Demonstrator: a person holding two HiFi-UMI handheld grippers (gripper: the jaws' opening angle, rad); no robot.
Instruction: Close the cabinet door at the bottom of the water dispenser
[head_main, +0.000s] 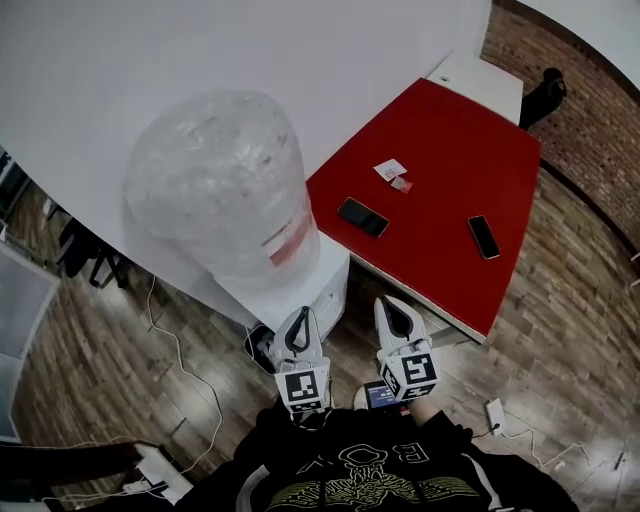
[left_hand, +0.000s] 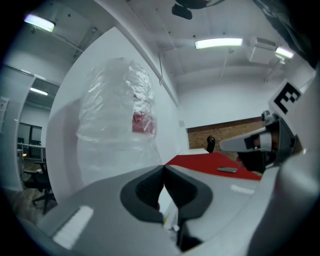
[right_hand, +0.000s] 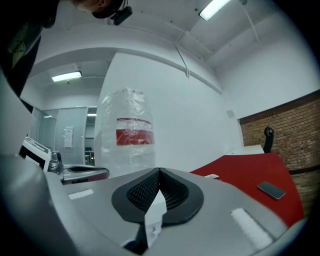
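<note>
The water dispenser (head_main: 328, 272) stands against the white wall, with a plastic-wrapped bottle (head_main: 225, 190) on top. From above, only a narrow strip of its white front shows, and no door stands out from it. My left gripper (head_main: 298, 318) and right gripper (head_main: 391, 304) are side by side close to my chest, level and pointing at the dispenser without touching it. In the left gripper view the left gripper (left_hand: 164, 168) has its pads together, with the bottle (left_hand: 120, 115) beyond. The right gripper (right_hand: 160, 171) is also shut and holds nothing, with the bottle (right_hand: 127, 132) ahead of it.
A red table (head_main: 450, 130) stands right of the dispenser with two phones (head_main: 362, 217) (head_main: 484, 237) and a slip of paper (head_main: 391, 170) on it. Cables (head_main: 190, 370) and a power strip (head_main: 495, 415) lie on the wooden floor. A brick wall (head_main: 590, 110) is behind the table.
</note>
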